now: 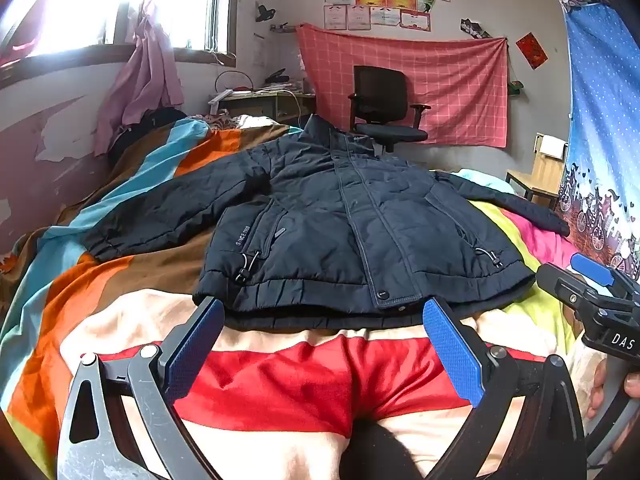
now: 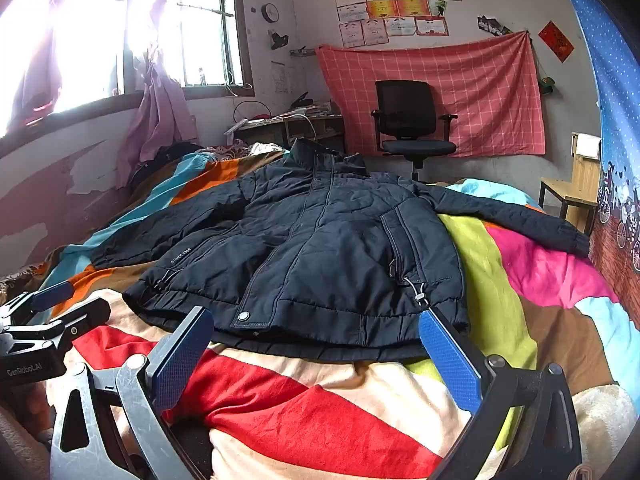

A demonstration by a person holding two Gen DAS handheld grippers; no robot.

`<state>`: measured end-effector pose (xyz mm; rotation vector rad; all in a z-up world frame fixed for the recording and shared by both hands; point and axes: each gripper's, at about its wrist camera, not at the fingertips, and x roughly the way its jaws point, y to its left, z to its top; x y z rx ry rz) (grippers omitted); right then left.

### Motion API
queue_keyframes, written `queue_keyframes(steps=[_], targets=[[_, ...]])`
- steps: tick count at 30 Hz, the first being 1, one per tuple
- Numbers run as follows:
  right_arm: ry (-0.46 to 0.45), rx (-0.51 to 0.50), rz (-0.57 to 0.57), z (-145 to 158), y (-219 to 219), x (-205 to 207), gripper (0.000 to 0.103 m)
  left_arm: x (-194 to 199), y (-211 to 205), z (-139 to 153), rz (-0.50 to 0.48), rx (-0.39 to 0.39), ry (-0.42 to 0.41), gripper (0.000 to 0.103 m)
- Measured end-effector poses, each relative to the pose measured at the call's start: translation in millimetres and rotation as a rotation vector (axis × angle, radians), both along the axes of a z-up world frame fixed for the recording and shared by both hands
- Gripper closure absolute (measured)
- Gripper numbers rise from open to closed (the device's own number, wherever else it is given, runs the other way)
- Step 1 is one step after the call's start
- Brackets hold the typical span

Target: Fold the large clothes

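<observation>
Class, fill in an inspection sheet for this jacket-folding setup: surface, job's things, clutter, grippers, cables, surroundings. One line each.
Surface: bed under a rumpled striped blanket of many colours.
Job's things: dark navy jacket lying front up, closed, sleeves spread to both sides, unfolded.
Clutter: dark clothing heaped at the bed's far end.
Grippers: left gripper open, just short of the jacket's hem; right gripper open, at the hem too; neither holds anything.
Cables: white cable hanging off the desk.
Surroundings: window with pink curtain, black office chair, red checked cloth and certificates on the wall, wooden stool.
</observation>
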<state>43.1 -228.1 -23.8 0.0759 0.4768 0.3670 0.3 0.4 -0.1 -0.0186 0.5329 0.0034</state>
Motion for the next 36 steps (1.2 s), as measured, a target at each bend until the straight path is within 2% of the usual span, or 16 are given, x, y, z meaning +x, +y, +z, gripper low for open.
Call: queue_keyframes(steps=[36], targets=[[0.000, 0.004, 0.000, -0.8, -0.9, 0.2, 0.000, -0.5, -0.5, 0.2, 0.002, 0.010, -0.004, 0.005]])
